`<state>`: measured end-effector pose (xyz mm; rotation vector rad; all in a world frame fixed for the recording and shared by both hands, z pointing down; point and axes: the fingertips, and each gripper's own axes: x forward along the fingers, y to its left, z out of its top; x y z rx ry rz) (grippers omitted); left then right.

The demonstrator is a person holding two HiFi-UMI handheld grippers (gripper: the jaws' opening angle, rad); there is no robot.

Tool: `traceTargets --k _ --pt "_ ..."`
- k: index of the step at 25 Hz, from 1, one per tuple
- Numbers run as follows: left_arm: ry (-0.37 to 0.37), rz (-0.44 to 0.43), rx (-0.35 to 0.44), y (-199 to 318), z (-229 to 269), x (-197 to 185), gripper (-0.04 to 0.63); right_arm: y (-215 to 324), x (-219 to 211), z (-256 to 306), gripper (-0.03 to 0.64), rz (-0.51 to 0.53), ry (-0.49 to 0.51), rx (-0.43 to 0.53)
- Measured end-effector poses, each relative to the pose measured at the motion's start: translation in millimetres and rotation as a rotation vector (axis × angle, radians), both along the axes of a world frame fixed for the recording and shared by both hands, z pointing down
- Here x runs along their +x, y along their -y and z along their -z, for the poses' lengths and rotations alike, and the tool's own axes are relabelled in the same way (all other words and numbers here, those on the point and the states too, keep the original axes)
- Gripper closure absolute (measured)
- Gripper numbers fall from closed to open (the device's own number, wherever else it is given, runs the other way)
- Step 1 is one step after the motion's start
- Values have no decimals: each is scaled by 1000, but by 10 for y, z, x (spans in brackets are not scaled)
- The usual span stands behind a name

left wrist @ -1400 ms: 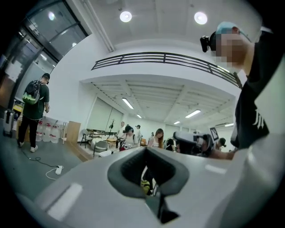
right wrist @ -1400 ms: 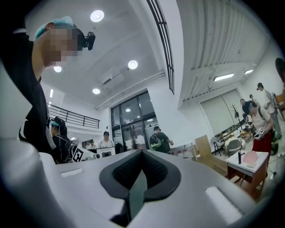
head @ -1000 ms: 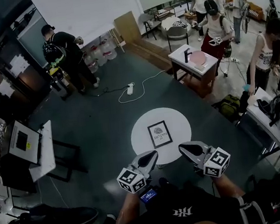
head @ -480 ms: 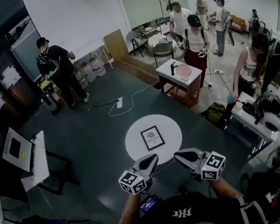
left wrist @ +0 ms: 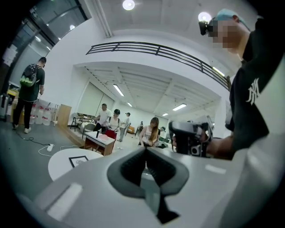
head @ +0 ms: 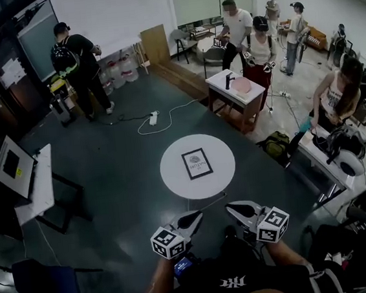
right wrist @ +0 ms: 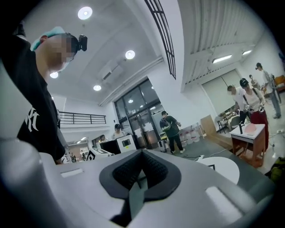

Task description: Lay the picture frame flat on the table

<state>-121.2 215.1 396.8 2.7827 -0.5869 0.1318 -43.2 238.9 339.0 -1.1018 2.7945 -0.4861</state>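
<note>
Both grippers have drawn back from the round white table [head: 173, 179] since a second ago, and a strip of dark floor [head: 122, 181] now separates their tips from its near rim. The left gripper [head: 194, 218] and the right gripper [head: 232, 207] are each clenched, pads together, with nothing between them. The picture frame [head: 197, 164] lies flat at the table's middle, straight ahead of both grippers and well apart from them.

Far beyond the left gripper, clear water jugs [head: 125, 70] stand against the white wall; their contents cannot be made out. Beyond the right gripper, a pink dish [head: 240, 86] sits on a wooden side table [head: 230, 102] among standing people. A power strip [head: 153, 118] lies on the floor past the round table.

In the left gripper view, table and frame lie to the left of its jaws and the right gripper is on their right. The right gripper view catches only a corner of the frame, to the right of its jaws, plus glass doors [right wrist: 140, 113] unseen elsewhere.
</note>
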Motion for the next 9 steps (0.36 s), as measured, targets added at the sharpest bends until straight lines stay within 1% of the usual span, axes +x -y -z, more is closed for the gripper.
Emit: traceTargets --k 3,5,7,9 --pt "23 12 16 12 9 -107 592 150 5 -112 616 -34 3 -19" --pt "15 40 12 35 50 -171 592 258 -1 -113 615 -34 2 -17" --pt "5 56 9 64 88 -196 592 347 -37 -18 615 -12 -8 17" --pt "14 63 9 109 101 -200 592 434 -84 102 615 12 -23 60"
